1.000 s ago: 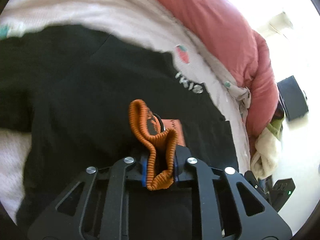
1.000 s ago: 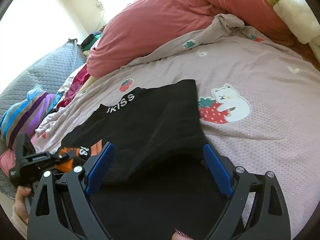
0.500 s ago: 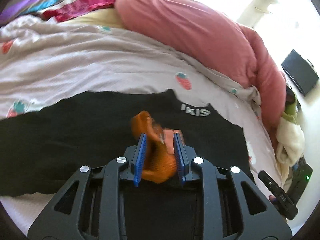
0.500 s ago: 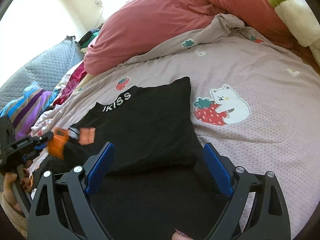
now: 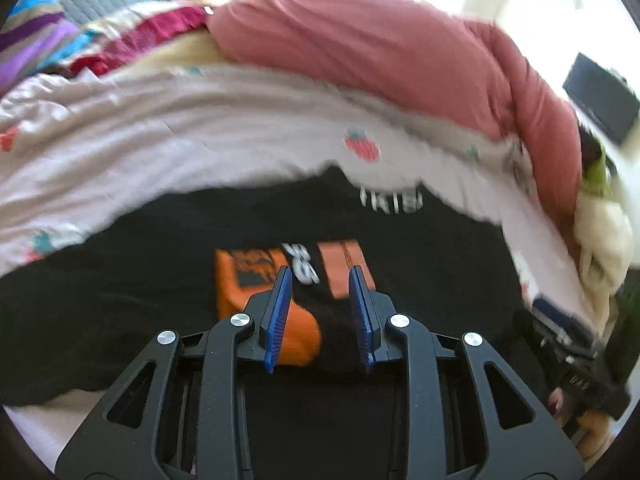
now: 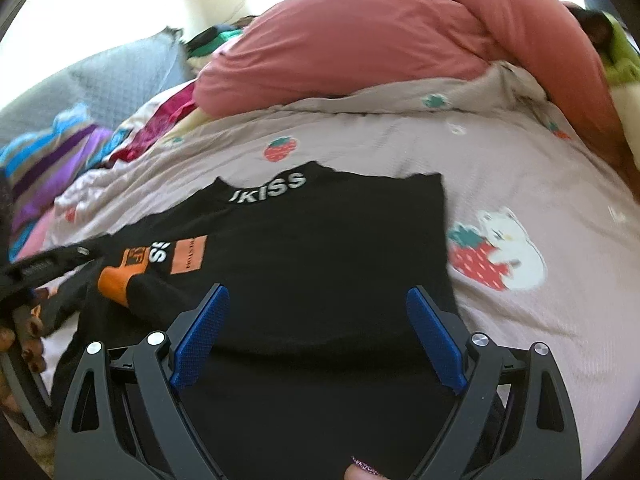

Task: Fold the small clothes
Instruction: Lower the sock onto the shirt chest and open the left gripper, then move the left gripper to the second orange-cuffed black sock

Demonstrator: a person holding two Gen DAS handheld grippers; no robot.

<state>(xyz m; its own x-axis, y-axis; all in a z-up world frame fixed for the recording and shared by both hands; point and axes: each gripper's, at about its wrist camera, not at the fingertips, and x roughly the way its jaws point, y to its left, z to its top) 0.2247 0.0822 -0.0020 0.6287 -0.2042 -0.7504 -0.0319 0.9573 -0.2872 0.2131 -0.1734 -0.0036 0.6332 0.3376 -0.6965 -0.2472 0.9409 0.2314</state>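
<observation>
Left tool [image 5: 320,312] just opened, let go orange cuff [image 5: 296,340]; sleeve now lay folded on black shirt [image 6: 320,240]. Right tool [image 6: 316,336] wide open, empty. Next fold pending.

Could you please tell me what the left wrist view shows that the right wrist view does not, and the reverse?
Only the left wrist view shows a dark box beyond the bed. Only the right wrist view shows the bear-and-strawberry print on the sheet and the right gripper's wide-open jaws. Both show the black garment with its orange cuff, the pink duvet, and the left gripper, whose jaws have just been opening off that cuff.
</observation>
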